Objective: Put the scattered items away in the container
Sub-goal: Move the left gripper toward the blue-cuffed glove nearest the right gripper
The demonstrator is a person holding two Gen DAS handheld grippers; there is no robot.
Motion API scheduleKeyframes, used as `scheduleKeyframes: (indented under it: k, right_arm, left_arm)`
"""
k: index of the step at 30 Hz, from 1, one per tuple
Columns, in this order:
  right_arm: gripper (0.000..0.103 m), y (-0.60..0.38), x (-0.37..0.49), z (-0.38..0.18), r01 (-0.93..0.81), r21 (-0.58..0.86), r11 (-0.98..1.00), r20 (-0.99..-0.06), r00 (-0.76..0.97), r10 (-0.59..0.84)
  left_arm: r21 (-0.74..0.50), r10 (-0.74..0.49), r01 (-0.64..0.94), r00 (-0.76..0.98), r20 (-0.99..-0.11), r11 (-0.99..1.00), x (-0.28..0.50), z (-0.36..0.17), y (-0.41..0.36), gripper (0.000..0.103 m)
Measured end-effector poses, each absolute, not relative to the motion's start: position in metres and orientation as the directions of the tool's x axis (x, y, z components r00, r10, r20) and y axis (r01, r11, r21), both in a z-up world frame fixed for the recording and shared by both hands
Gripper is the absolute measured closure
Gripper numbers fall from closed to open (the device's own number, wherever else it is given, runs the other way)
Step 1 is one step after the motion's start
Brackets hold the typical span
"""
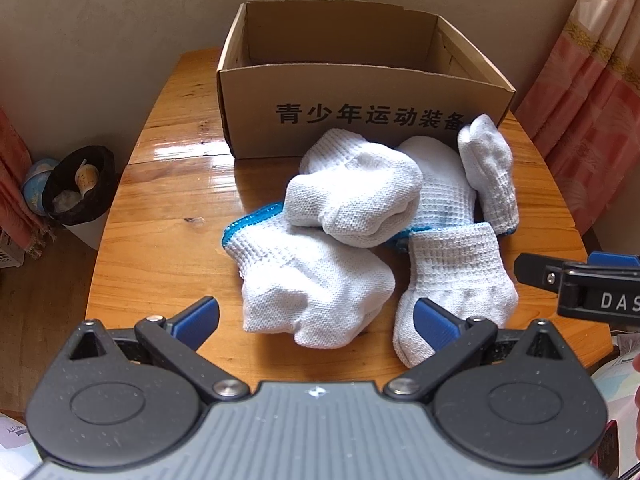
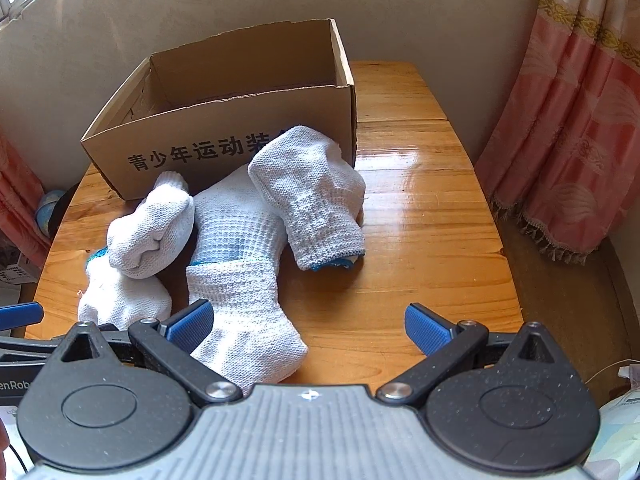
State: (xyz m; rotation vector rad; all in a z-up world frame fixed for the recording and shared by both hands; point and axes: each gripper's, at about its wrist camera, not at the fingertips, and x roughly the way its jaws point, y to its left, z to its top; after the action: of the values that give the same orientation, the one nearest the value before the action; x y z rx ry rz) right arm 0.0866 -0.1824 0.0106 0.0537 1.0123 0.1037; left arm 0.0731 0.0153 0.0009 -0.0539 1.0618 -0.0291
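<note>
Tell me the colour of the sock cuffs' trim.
Blue trim on white socks, clearest in the left wrist view.

White blue-trimmed socks, brown cardboard box, pink curtain

The right gripper hovers low over the wooden table, its blue-padded jaws spread wide and holding nothing. A heap of white socks lies just ahead, the rearmost touching the open cardboard box.
</note>
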Motion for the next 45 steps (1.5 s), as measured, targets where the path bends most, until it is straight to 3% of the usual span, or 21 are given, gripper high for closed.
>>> scheduleKeyframes:
  k: [20,34,45]
  right_arm:
    - [0.0,-0.185,0.116,0.009,-0.115,0.142,0.983,-0.826,0.533,0.182]
    - [0.0,-0.179,0.109,-0.014,-0.148,0.216,0.965,-0.86,0.439,0.26]
    - [0.012,-0.152,0.118,-0.034,-0.25,0.211,0.945,-0.883,0.367,0.294]
  left_arm:
    - [-0.028,-0.039,0.031,0.49,-0.871,0.999,0.104,-0.003,0.014,0.001]
    - [0.022,-0.017,0.071,0.504,-0.863,0.997,0.084,-0.014,0.009,0.001]
    - [0.056,0.024,0.047,0.512,-0.859,0.997,0.07,-0.014,0.019,0.001]
